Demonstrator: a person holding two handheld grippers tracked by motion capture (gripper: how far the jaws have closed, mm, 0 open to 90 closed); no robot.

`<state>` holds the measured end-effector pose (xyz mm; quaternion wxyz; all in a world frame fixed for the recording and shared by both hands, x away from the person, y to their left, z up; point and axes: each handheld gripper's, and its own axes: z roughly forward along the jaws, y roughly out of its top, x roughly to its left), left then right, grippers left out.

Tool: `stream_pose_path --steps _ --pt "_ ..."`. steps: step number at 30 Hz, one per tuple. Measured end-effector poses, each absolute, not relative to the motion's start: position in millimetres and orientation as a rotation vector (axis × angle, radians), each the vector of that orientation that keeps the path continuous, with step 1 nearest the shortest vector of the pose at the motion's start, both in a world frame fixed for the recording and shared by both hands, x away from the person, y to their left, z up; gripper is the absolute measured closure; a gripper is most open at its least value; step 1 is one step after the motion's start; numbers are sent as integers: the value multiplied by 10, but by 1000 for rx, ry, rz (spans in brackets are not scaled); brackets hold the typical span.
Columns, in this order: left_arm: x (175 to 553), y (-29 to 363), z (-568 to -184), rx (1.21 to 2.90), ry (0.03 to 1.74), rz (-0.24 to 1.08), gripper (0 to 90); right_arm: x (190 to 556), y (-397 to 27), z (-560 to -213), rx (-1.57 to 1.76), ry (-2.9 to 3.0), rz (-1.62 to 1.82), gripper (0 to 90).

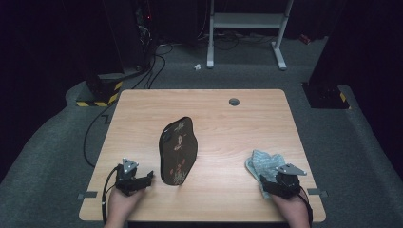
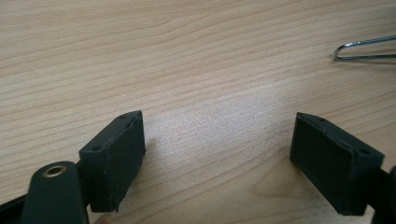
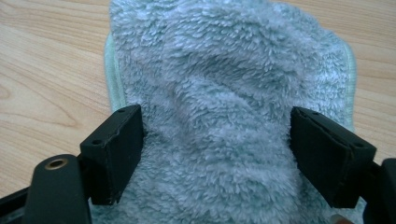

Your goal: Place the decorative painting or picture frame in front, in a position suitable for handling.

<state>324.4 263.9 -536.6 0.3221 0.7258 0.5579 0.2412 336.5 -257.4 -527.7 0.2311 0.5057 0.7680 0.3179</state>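
Observation:
A black, oblong lacquered plate [image 1: 178, 149] with red flower patterns stands tilted on its edge at the middle of the wooden table [image 1: 228, 118]. My left gripper [image 1: 148, 178] rests near the front left, just left of the plate, open over bare wood [image 2: 217, 140]. A thin wire loop [image 2: 364, 49] shows at the top right of the left gripper view. At the front right lies a pale blue-green fluffy cloth [image 1: 263, 161]. My right gripper [image 1: 266, 183] sits at its near edge, open [image 3: 217, 140], with the cloth [image 3: 224, 70] spread between and beneath the jaws, pads not pressing it.
A grey cable grommet [image 1: 234, 101] sits in the table's far side. Beyond the table are a white metal frame [image 1: 247, 21], floor cables [image 1: 152, 71] and a yellow-black striped base [image 1: 102, 97]. Dark carpet surrounds the table.

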Motion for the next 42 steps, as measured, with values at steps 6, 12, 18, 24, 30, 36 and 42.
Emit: stream_pose_path --steps 6,12,18,24,30,36,42 --pt "3243 2640 -5365 1905 1465 634 194 3365 -2574 -5278 1390 2112 875 192" --pt "3241 2640 -5366 1903 1463 634 198 3367 -2576 -5277 1390 2113 876 192" --pt "3240 2645 -5366 1902 1460 631 202 3366 -2576 -5278 1391 2113 877 192" --pt "3244 2655 -5362 1898 1478 637 205 3366 -2576 -5278 1390 2113 877 192" --pt "3224 2675 -5344 1886 1488 672 216 3366 -2577 -5278 1389 2113 878 192" --pt "3119 2706 -5177 1805 1425 710 225 3365 -2577 -5278 1388 2113 878 193" --pt "3003 2653 -4968 1771 1365 746 230 3364 -2576 -5278 1388 2113 877 193"
